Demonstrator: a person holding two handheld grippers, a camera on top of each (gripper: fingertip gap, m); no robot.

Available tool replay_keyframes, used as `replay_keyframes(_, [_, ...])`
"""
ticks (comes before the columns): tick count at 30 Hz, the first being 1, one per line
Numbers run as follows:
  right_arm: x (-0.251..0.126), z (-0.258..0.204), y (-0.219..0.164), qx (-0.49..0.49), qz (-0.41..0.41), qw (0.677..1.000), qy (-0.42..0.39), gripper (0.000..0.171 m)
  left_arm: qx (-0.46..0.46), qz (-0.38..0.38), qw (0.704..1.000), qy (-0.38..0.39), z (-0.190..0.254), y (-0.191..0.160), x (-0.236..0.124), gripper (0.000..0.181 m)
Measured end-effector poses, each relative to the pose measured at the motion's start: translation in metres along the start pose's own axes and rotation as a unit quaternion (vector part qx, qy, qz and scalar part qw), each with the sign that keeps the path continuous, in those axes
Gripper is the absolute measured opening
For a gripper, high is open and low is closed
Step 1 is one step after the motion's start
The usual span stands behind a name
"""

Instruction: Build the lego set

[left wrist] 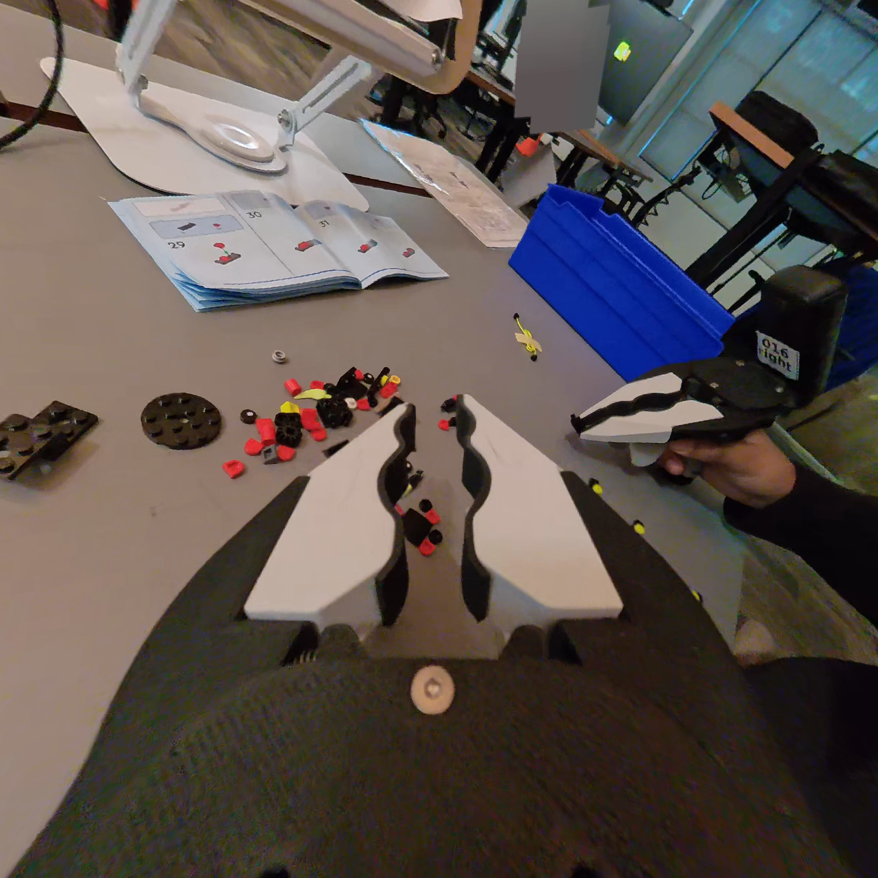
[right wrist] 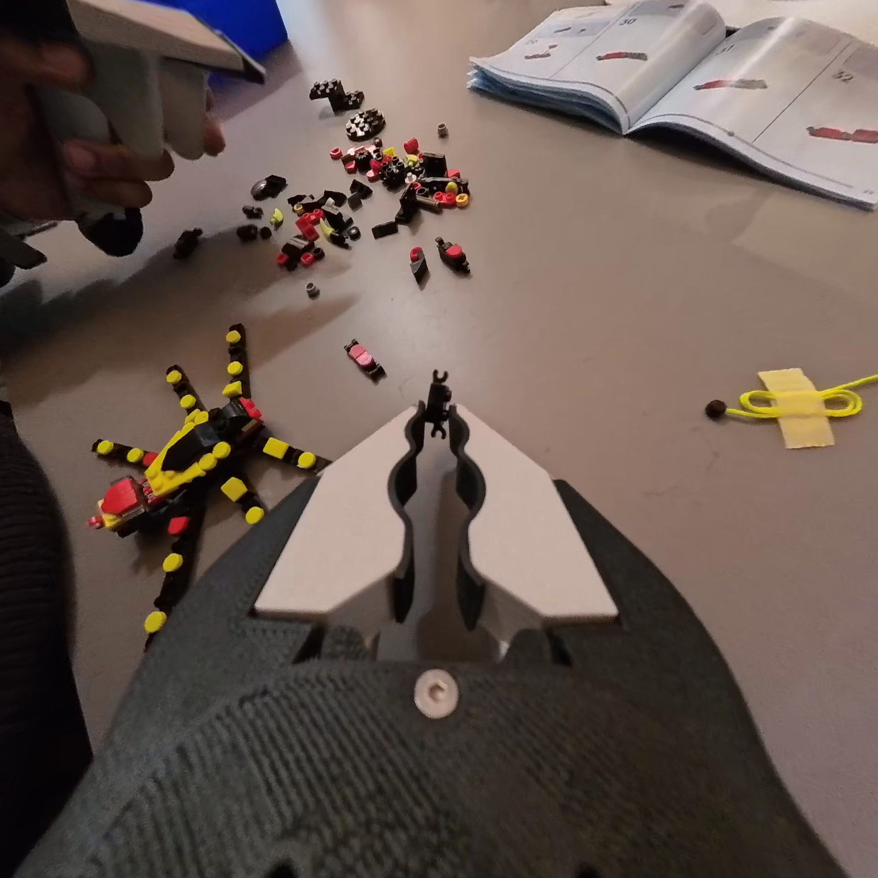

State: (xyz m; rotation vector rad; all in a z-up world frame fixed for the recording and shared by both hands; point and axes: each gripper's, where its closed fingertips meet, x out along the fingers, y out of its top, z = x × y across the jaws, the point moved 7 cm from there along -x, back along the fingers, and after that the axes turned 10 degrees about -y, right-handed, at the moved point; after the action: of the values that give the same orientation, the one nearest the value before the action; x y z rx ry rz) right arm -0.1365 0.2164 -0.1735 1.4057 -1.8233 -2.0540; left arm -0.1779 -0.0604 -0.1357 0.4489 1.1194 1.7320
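Right wrist view is showing our right gripper (right wrist: 436,408) pinching a small black clip piece (right wrist: 438,401) between its very tips, jaws nearly together on it. Only the middle of the piece is sitting in the pads, so we are judging it likely to twist or pop free if we squeeze harder or swing quickly, and a piece this small would be hard to find among the loose red, black and yellow bricks (right wrist: 375,190) lying farther away on the grey table (right wrist: 594,309). Bumping the partly built model (right wrist: 190,465) at the near left is the other risk, since its thin legs look loosely jointed.

That model is lying just left of our right gripper: a black spider-like body with a yellow back, a red head end and long black legs dotted with yellow studs. A short red-topped black sub-assembly (right wrist: 365,358) is resting between it and the pile.

In the left wrist view we are holding our left gripper (left wrist: 434,404) with its jaws apart and empty, hovering over the near edge of the pile. Farther off, the open instruction booklet (left wrist: 271,247) is lying flat, with a blue bin (left wrist: 613,280) to its right and a taped yellow string (right wrist: 803,406) on the right.
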Motion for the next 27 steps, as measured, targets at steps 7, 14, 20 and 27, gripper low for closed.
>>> replay_keyframes(7, [-0.012, -0.004, 0.013, 0.013, 0.075, 0.997, -0.002, 0.008, 0.004, -0.071, 0.991, -0.112, 0.056, -0.026, 0.03, 0.008])
replay_keyframes(14, [-0.049, -0.052, 0.055, -0.031, 0.265, 0.962, 0.054, 0.007, 0.075, 0.008, 0.992, -0.099, 0.101, -0.024, 0.031, 0.0])
replay_keyframes(20, [-0.042, -0.079, 0.052, -0.108, 0.235, 0.964, 0.063, 0.008, 0.072, 0.003, 0.99, -0.12, 0.11, -0.03, 0.035, 0.004])
replay_keyframes(27, [-0.04, -0.086, 0.049, -0.137, 0.213, 0.966, 0.056, 0.007, 0.156, 0.043, 0.98, -0.113, 0.123, -0.027, 0.03, 0.0])
